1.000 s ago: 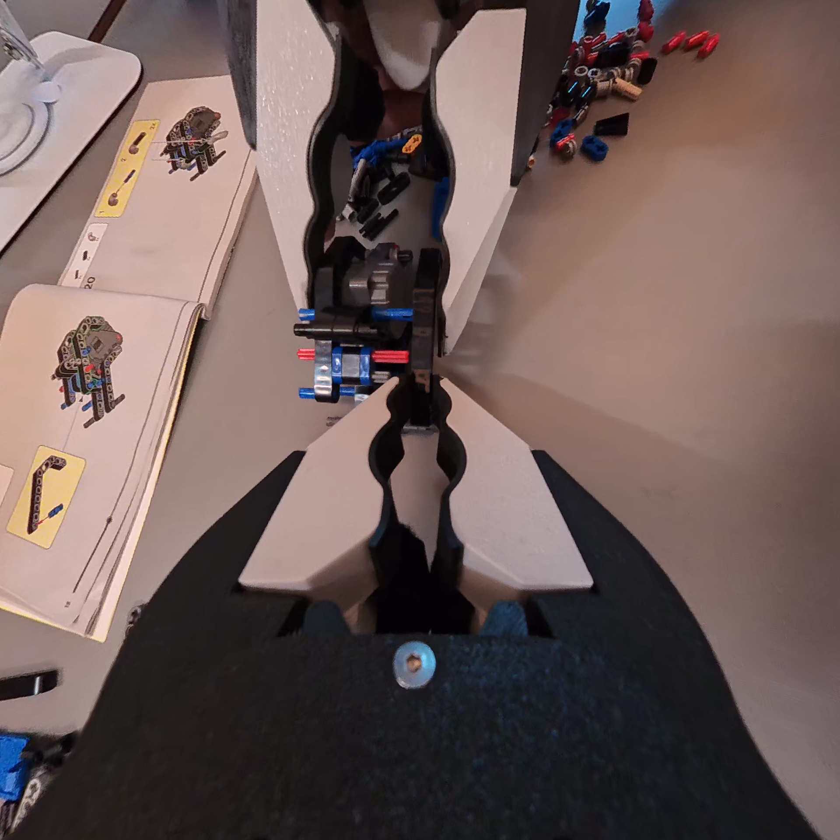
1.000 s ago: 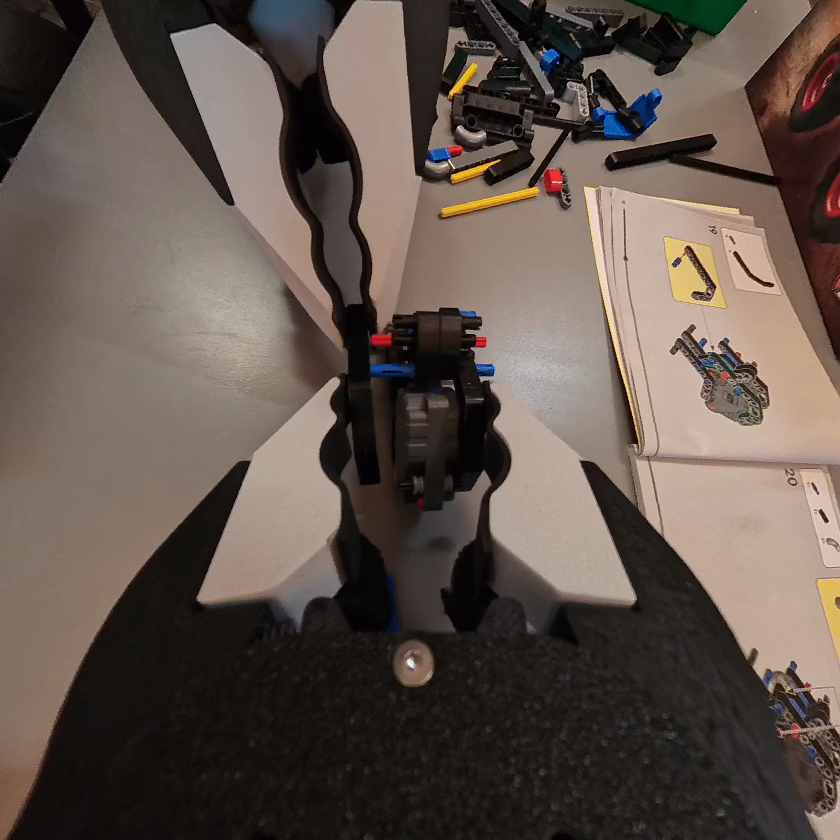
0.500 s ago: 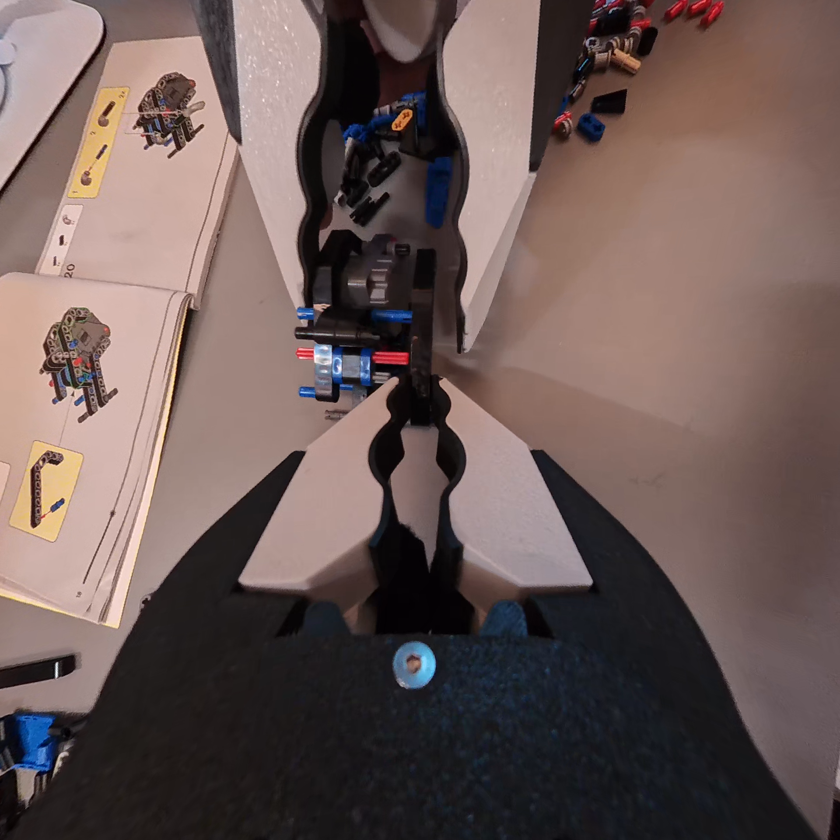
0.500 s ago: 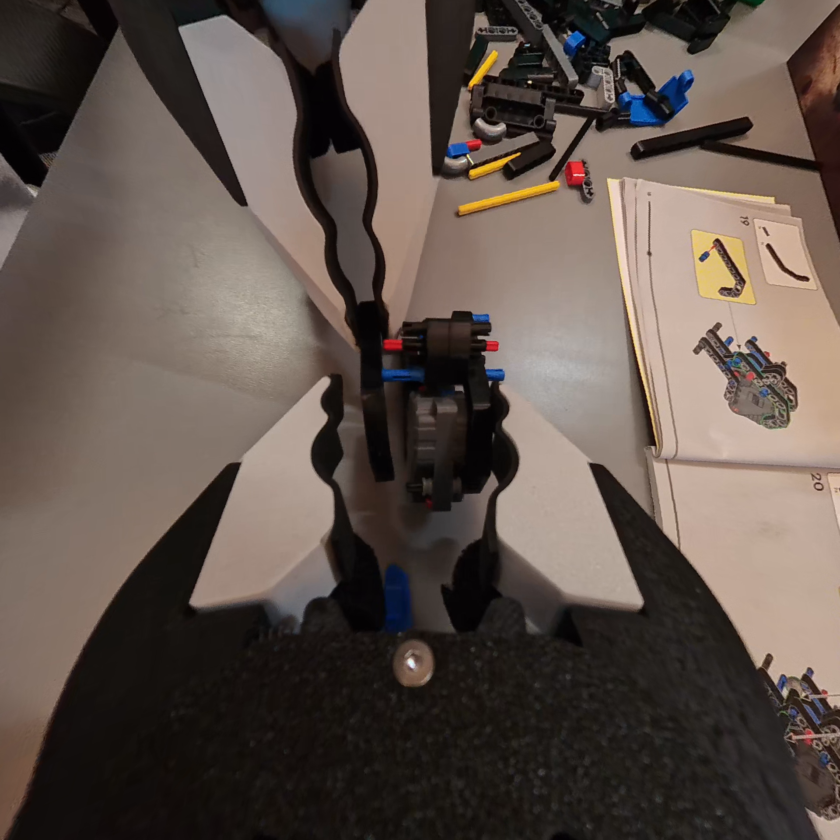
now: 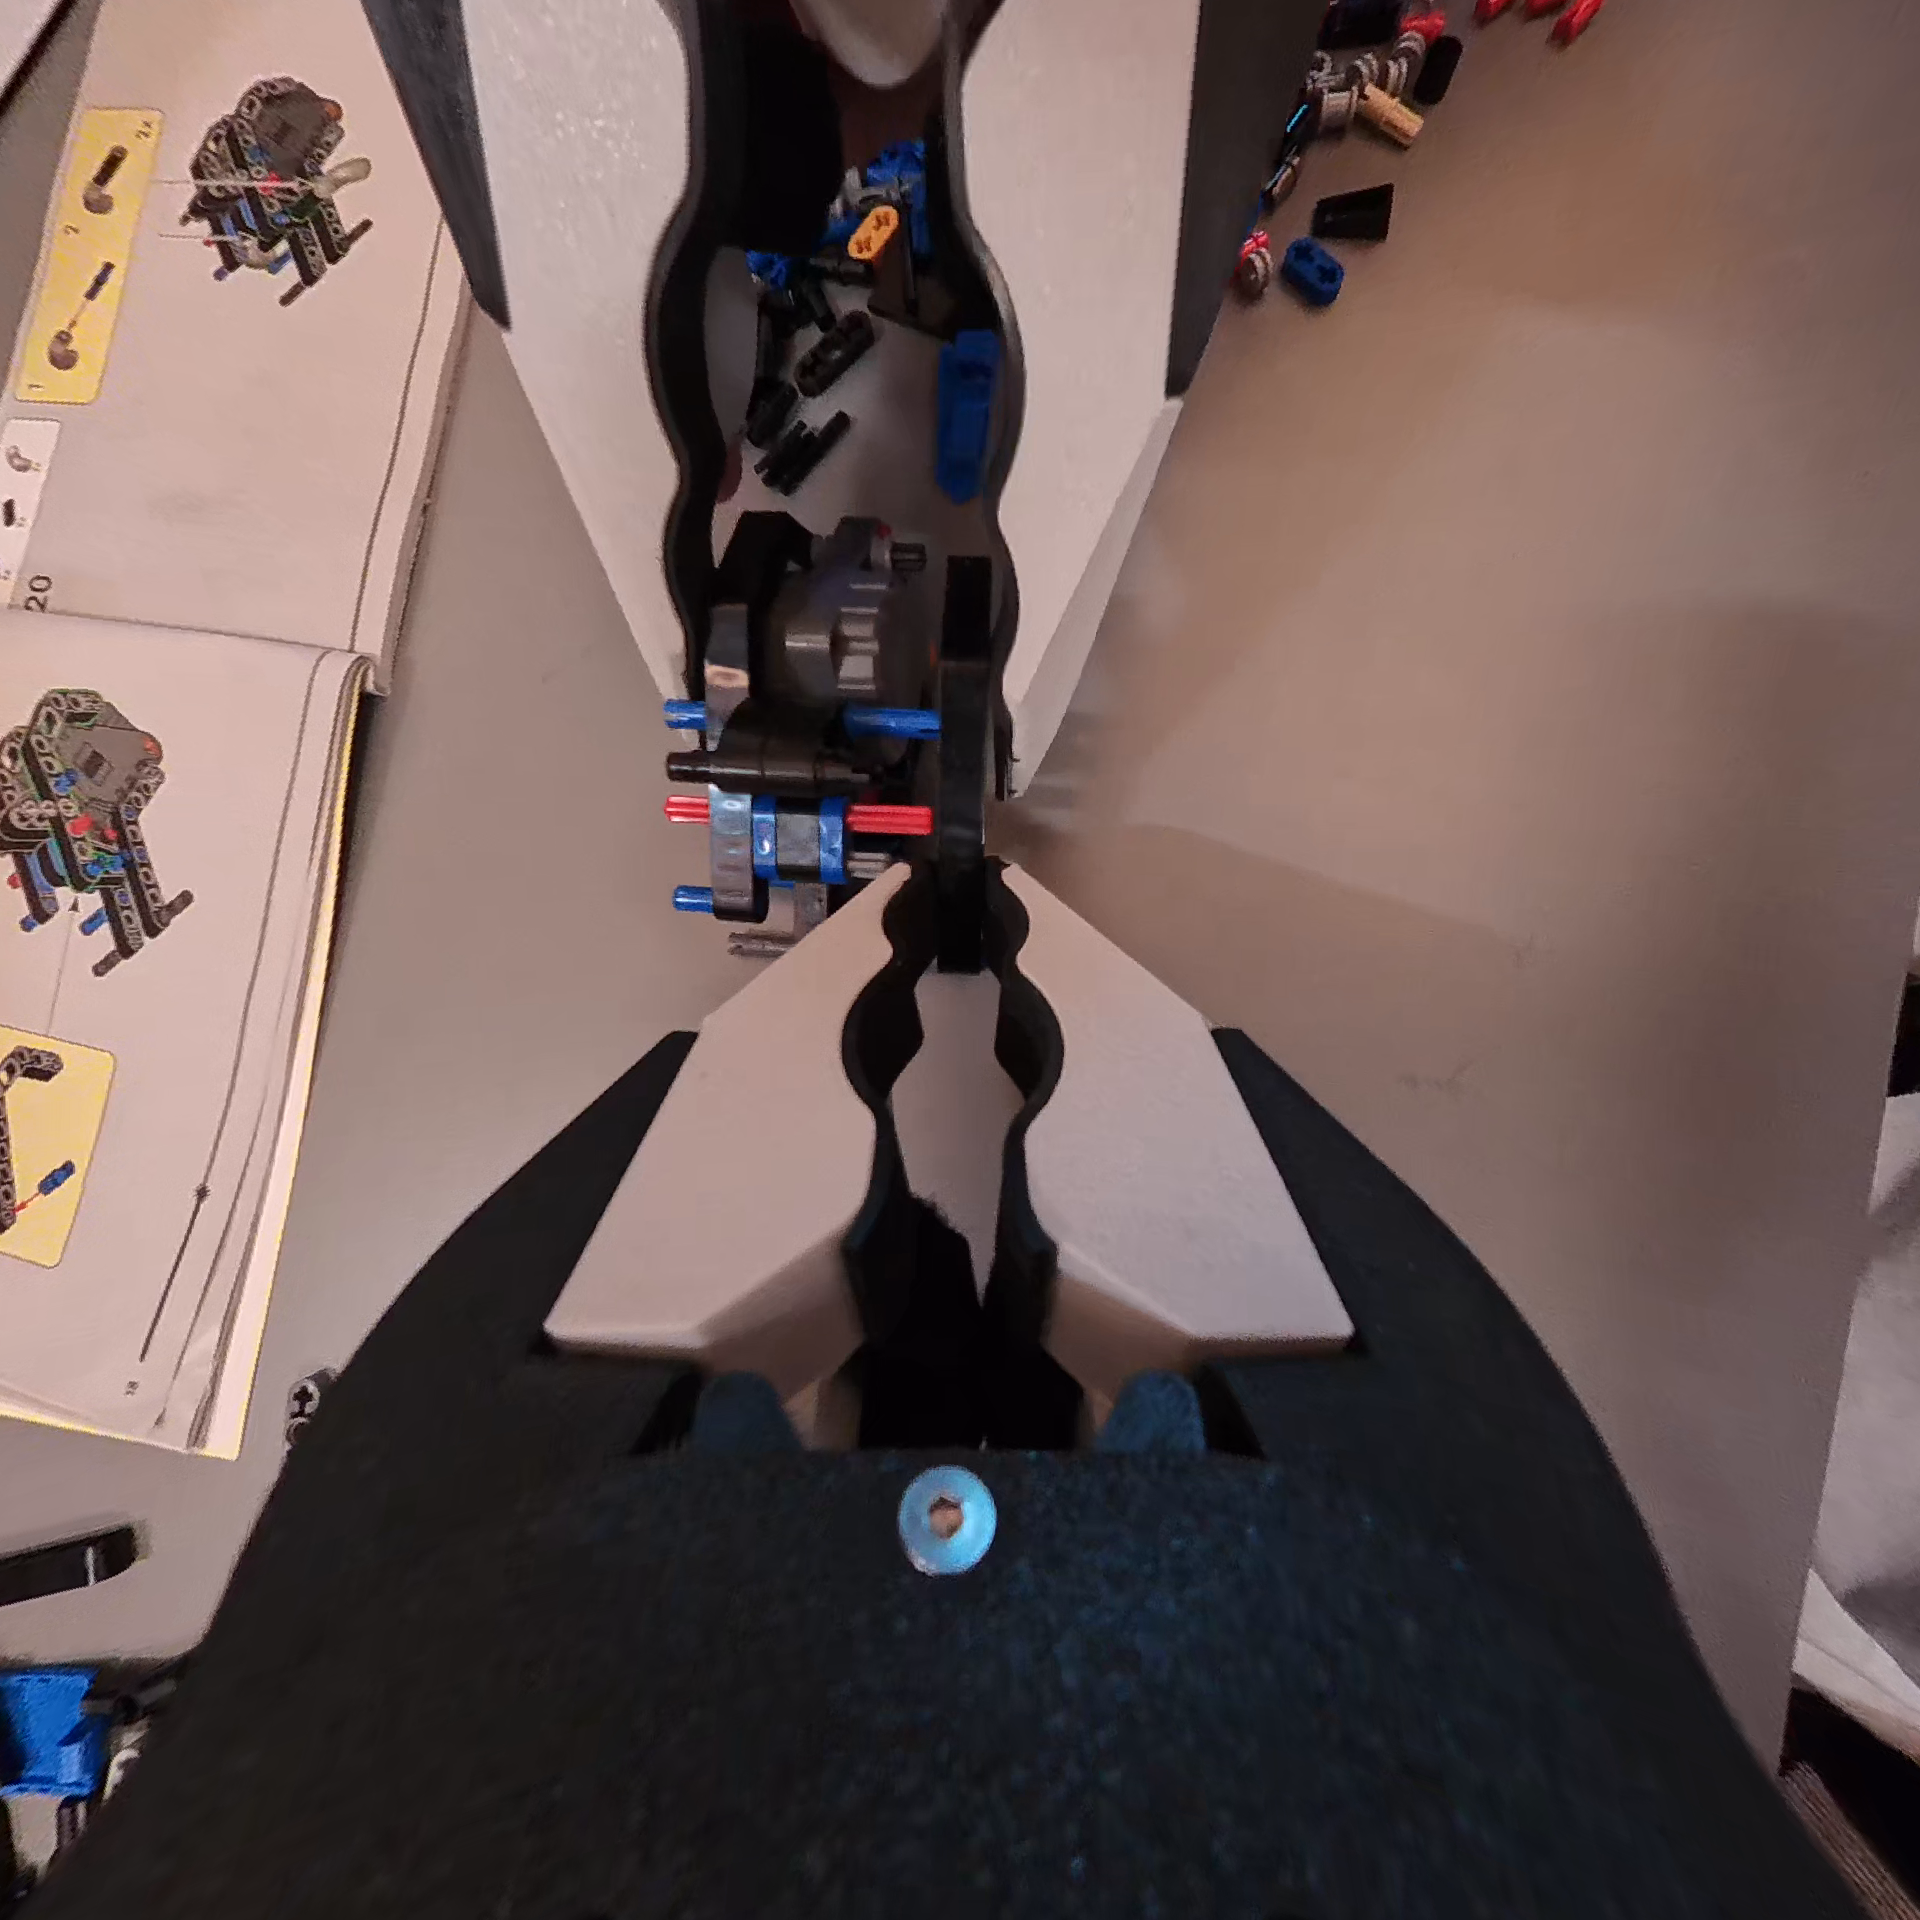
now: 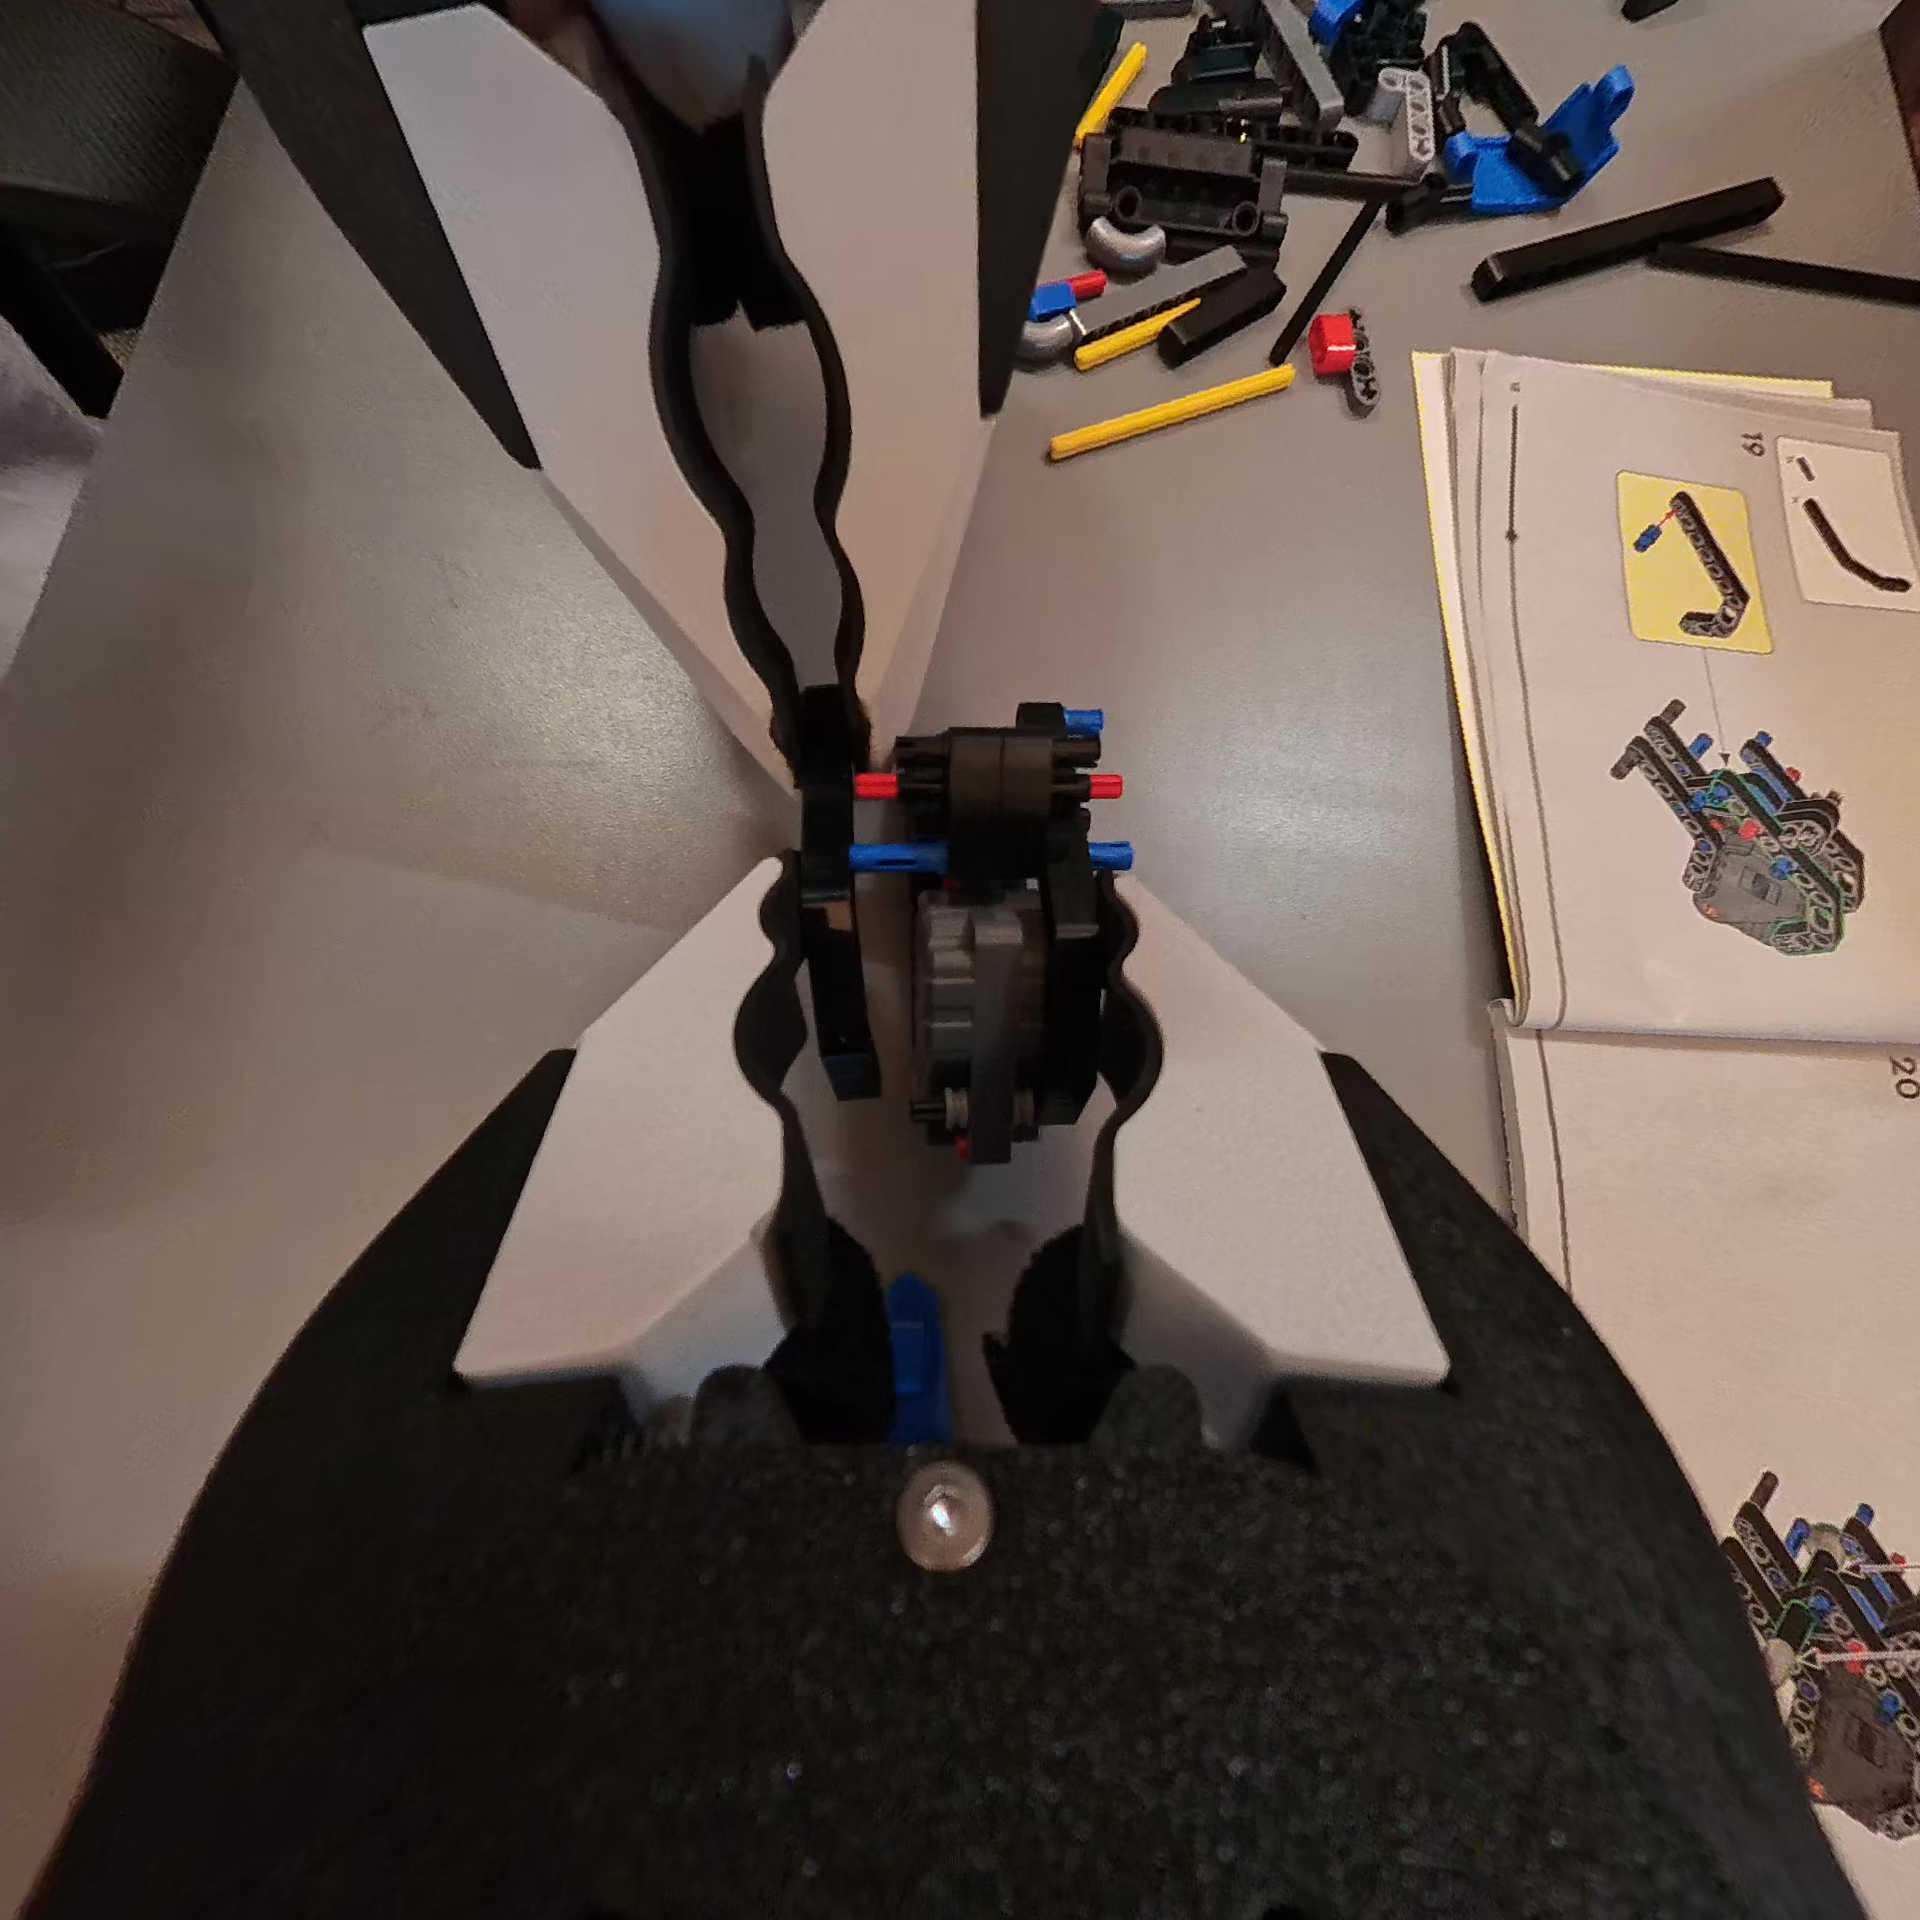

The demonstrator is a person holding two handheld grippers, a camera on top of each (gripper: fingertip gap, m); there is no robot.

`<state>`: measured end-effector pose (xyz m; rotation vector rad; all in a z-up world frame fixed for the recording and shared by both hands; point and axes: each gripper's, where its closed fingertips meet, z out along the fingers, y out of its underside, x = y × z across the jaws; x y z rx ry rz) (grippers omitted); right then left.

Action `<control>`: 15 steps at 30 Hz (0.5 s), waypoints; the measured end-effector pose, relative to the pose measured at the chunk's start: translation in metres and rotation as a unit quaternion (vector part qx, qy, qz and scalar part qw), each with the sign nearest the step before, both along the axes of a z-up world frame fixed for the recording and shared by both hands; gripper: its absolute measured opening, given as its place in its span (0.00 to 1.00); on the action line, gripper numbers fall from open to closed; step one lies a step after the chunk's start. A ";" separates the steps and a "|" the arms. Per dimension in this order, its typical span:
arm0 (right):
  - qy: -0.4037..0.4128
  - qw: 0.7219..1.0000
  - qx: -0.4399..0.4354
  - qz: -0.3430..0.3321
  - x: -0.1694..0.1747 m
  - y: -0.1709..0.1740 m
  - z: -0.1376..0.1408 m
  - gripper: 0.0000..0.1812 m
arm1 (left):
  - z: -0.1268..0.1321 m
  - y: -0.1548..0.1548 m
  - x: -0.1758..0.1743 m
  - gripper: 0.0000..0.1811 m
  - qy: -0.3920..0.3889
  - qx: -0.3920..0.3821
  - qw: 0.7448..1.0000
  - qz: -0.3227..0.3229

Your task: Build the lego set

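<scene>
A small lego assembly (image 6: 987, 987) of black beams, a grey gear housing and blue and red pins hangs above the table between both grippers. My right gripper (image 6: 945, 883) is shut around its sides. It also shows in the left wrist view (image 5: 847, 717), reaching in from the top around the assembly (image 5: 821, 665). My left gripper (image 5: 951, 894) is shut on the end of a black beam (image 5: 961, 727). That beam sits on the blue and red pins at one side of the assembly. In the right wrist view the left gripper (image 6: 821, 717) pinches the beam (image 6: 828, 821) from above.
An open instruction booklet (image 5: 208, 520) lies to the left, and on the right in the right wrist view (image 6: 1662, 831). A pile of loose parts (image 6: 1299, 156), a yellow axle (image 6: 1169, 410) and a long black beam (image 6: 1631, 234) lie beyond. Small pieces (image 5: 1351, 94) lie far right. Less than 4 cm separates the two grippers' tips.
Both grippers have drifted a little across the table together with the assembly. The holds on the assembly and the black beam look unchanged.
</scene>
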<state>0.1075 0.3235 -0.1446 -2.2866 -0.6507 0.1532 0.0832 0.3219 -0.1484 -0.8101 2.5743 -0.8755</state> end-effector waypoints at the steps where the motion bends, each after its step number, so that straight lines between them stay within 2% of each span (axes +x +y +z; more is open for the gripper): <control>1: 0.000 1.000 -0.003 -0.002 0.000 0.000 0.000 0.30 | 0.000 0.000 0.000 0.03 0.005 0.000 1.000 -0.001; 9: -0.026 1.000 0.000 -0.003 0.001 0.000 -0.002 0.30 | 0.000 0.000 -0.002 0.03 0.042 0.006 0.999 -0.024; 12: -0.015 1.000 -0.011 -0.004 -0.003 0.000 -0.003 0.36 | 0.000 -0.001 -0.003 0.03 0.049 0.009 0.998 -0.030; 15: -0.015 1.000 -0.012 -0.009 0.000 -0.001 -0.002 0.30 | 0.000 -0.002 -0.004 0.03 0.055 0.007 0.998 -0.034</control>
